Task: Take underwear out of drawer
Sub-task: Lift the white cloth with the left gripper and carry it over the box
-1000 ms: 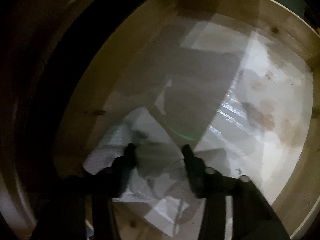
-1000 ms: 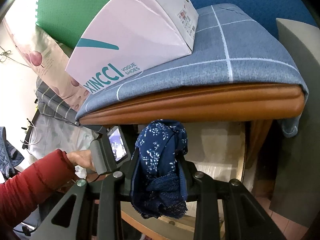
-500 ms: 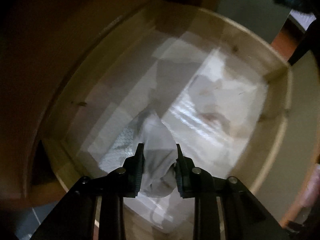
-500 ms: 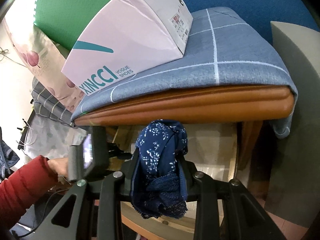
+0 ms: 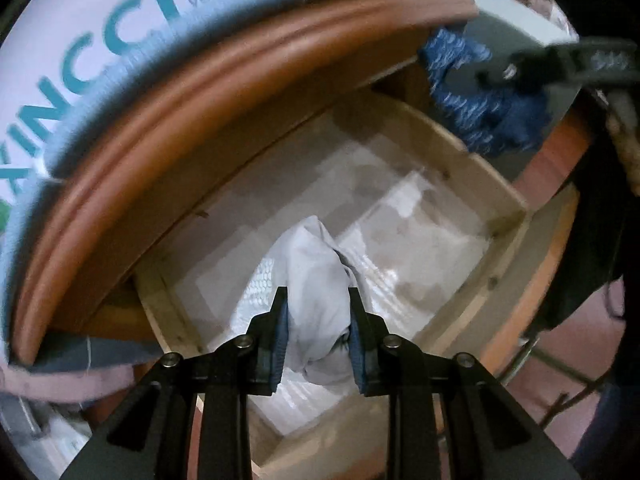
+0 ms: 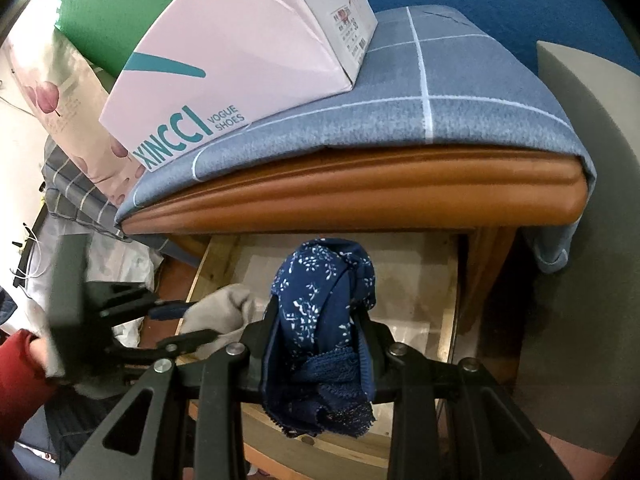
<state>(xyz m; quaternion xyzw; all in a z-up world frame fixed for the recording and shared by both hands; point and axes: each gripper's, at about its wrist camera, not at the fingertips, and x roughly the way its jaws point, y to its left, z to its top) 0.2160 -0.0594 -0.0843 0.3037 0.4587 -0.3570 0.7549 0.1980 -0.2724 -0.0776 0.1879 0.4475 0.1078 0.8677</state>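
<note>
Lifting pale underwear (image 5: 316, 280) clear above drawer (image 5: 496, 196), pinched in left gripper (image 5: 318, 336); blue underwear (image 6: 324, 312) clamped in right gripper (image 6: 320, 344). Next, probably: carrying both 2 pieces away without snagging.

A brown wooden surface (image 6: 400, 196) carries a blue checked cloth (image 6: 460, 120), and a pink shoe box (image 6: 240, 60) stands directly on that cloth. Beneath, an open wooden drawer (image 5: 472, 168) is lined with what looks like pale paper (image 5: 420, 248).
</note>
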